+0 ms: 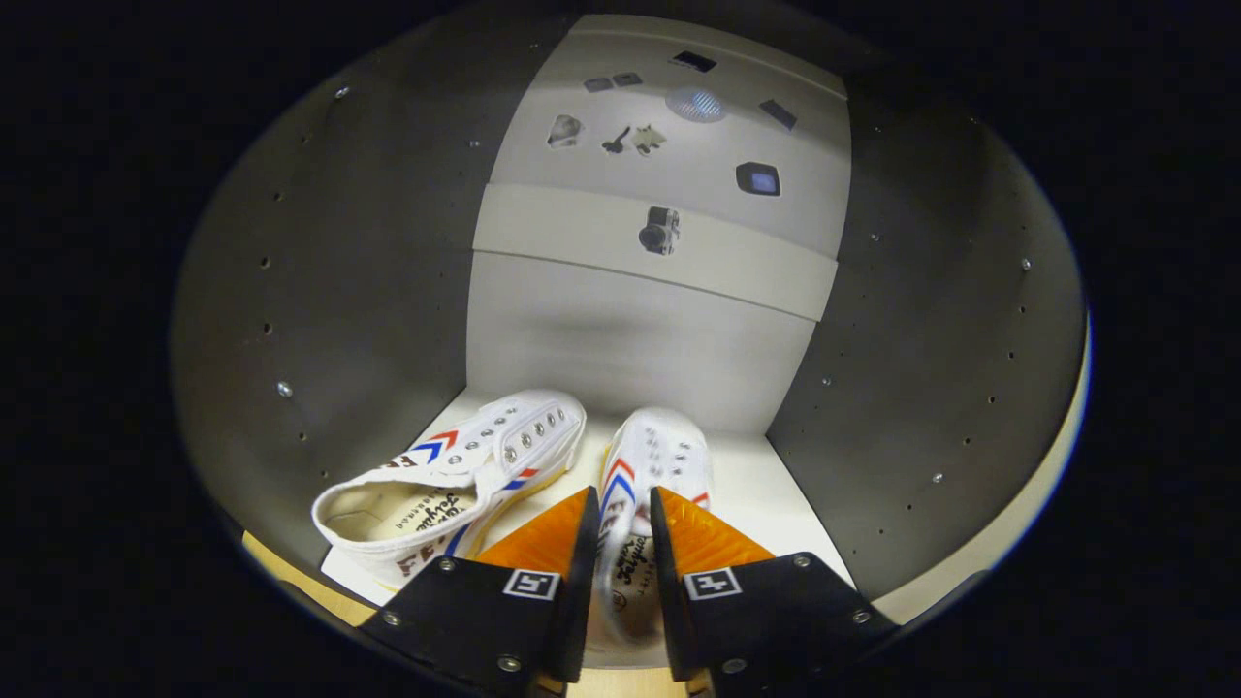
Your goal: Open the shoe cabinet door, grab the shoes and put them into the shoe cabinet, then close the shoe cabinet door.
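I look into the open shoe cabinet [349,291], with its grey side walls and pale back panel. Two white canvas shoes with red and blue stripes lie on its light floor. The left shoe [456,480] rests tilted on its side, its opening facing me, just left of my fingers. The right shoe [648,465] points toward the back wall, and its heel sits between my fingers. My gripper [622,509] is narrowed around that heel, both fingers pressing its sides. The cabinet door is out of sight.
The back panel [669,165] carries several small stickers and a shelf-like ledge across it. Side walls [931,330] stand close on both sides with rows of peg holes. Bare floor [766,485] lies right of the right shoe.
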`<action>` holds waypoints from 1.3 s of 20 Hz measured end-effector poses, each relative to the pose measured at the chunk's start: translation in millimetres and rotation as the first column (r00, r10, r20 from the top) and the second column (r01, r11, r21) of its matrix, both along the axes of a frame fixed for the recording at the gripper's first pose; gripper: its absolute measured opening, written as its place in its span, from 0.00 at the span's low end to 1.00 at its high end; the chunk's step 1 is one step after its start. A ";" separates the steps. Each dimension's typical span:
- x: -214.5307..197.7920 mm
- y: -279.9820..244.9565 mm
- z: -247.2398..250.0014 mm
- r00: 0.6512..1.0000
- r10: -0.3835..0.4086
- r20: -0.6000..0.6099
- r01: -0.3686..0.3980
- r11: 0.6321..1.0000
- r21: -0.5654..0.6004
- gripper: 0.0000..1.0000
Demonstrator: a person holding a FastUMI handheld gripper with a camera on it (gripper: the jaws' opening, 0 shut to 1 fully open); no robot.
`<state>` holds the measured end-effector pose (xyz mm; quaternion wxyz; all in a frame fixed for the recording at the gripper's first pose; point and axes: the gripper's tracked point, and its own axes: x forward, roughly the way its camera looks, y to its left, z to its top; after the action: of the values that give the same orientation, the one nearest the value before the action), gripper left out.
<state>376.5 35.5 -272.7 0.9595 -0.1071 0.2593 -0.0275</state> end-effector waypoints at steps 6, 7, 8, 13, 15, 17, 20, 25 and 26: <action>-42.3 13.3 61.7 0.994 0.029 0.106 -0.030 1.000 0.001 0.55; -52.1 14.0 70.4 0.993 0.033 0.117 -0.035 0.999 0.010 0.59; -64.1 15.5 79.8 0.991 0.039 0.126 -0.041 0.999 0.015 0.62; -118.1 12.0 121.4 0.983 0.041 0.178 -0.054 0.996 0.071 0.79; -144.9 5.6 132.7 0.983 0.028 0.181 -0.048 0.993 0.105 0.82; -172.0 -0.2 144.6 0.981 0.028 0.191 -0.055 0.989 0.137 0.83; -208.2 -17.0 164.9 0.973 0.029 0.231 -0.062 0.989 0.135 0.84; -268.6 -49.4 183.9 0.970 -0.001 0.241 -0.033 0.990 0.139 0.85; -281.7 -52.3 190.2 0.968 0.004 0.250 -0.043 0.987 0.152 0.85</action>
<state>94.9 -16.8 -82.5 0.9901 -0.0302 0.1367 -0.0091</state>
